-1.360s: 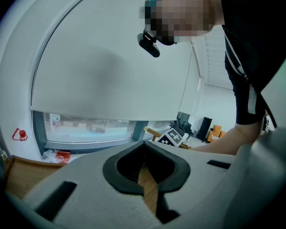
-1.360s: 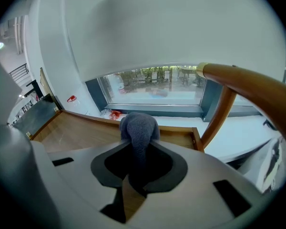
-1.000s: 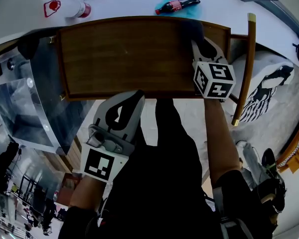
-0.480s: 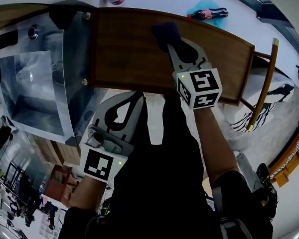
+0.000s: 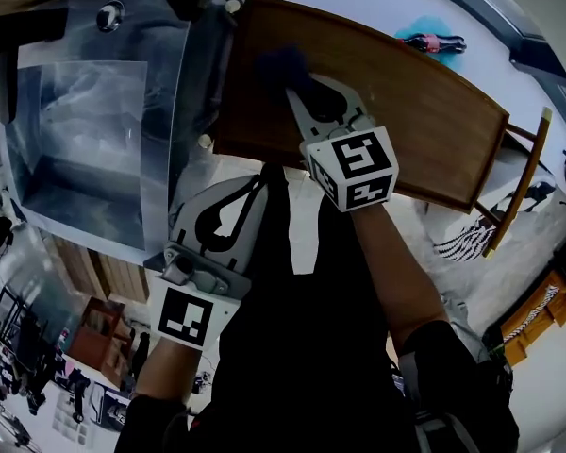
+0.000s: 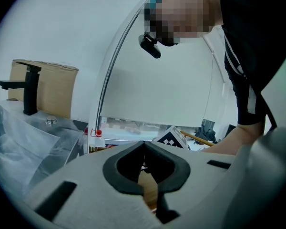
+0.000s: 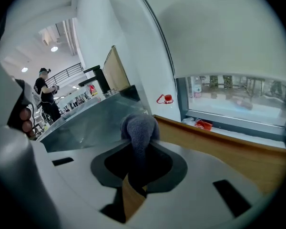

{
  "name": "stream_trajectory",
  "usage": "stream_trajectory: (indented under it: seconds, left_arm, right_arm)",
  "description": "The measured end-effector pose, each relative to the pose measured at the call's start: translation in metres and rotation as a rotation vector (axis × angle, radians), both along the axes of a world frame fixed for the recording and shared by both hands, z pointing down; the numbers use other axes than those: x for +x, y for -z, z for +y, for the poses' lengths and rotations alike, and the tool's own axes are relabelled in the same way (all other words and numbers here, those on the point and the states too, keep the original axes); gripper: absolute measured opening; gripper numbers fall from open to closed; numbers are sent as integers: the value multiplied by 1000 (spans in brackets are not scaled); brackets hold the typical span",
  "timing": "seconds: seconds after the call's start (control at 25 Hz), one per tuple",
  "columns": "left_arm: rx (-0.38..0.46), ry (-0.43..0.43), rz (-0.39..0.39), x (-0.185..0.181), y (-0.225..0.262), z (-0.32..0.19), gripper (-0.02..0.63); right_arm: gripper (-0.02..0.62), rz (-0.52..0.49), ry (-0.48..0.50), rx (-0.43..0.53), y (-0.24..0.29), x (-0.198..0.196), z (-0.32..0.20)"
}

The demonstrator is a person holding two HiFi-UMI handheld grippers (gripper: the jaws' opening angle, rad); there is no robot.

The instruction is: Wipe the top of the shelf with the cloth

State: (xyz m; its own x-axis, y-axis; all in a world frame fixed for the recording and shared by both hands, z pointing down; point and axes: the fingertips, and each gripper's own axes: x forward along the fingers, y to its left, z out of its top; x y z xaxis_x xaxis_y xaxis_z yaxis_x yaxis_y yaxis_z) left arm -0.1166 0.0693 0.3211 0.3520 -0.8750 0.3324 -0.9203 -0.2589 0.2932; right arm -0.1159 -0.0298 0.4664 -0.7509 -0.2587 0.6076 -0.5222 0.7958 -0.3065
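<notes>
– What is nearest to the person?
– The left gripper [image 5: 261,181]. It hangs in front of the dark clothes, just before the near edge of the shelf [image 5: 415,111], and it does not touch the shelf. Its jaws are together, with nothing between them.
– And the right gripper [image 5: 291,91]?
– It is over the shelf top, near the left end. Its jaws are clamped on the cloth [image 5: 281,64].
– What does the cloth look like?
– It is dark grey-blue. One bunched end stands out beyond the jaw tips. In the right gripper view this end seems to rest on the brown wood, close to the left edge.
– What is beside the shelf?
– At its left end there is a metal sink [image 5: 85,111] under a clear film.
– And further away?
– Behind the shelf there is a white surface. A bottle [image 5: 436,41] lies there on something blue, well apart from the cloth.
</notes>
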Motion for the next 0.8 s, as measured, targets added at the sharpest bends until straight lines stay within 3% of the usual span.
stream_trajectory:
  seconds: [0.4,0.8]
  left_arm:
    - [-12,19,18,-29,-12,17,20]
    - [-29,8,22,-30,-21,20,20]
  right_arm:
    - [66,19,53,-41,-27,-44,24]
    - [67,49,31,-67,-44,-38,24]
